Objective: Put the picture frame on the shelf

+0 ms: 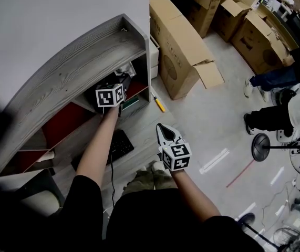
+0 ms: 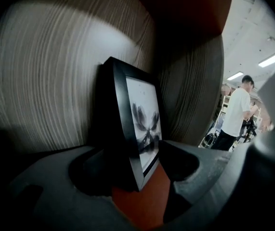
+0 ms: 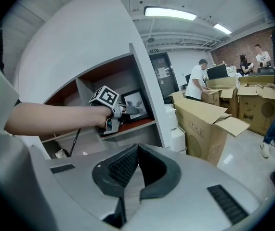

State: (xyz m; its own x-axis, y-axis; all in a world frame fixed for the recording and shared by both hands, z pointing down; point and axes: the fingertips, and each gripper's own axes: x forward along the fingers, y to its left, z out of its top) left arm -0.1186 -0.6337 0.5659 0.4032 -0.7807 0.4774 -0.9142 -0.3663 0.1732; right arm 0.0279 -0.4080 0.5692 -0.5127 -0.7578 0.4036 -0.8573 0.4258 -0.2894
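Observation:
A black picture frame with an ink-flower print stands upright on the red board inside the grey wooden shelf, close to its back wall. My left gripper reaches into that compartment with its jaws on either side of the frame's lower corner; red board shows between the right pad and the frame, so the jaws stand open. In the right gripper view the frame stands just past the left gripper. My right gripper hangs low in front of me, shut and empty.
Big cardboard boxes lie right of the shelf, with white boxes against its side. A yellow tool and a black keyboard are on the floor. People and stands are at the right.

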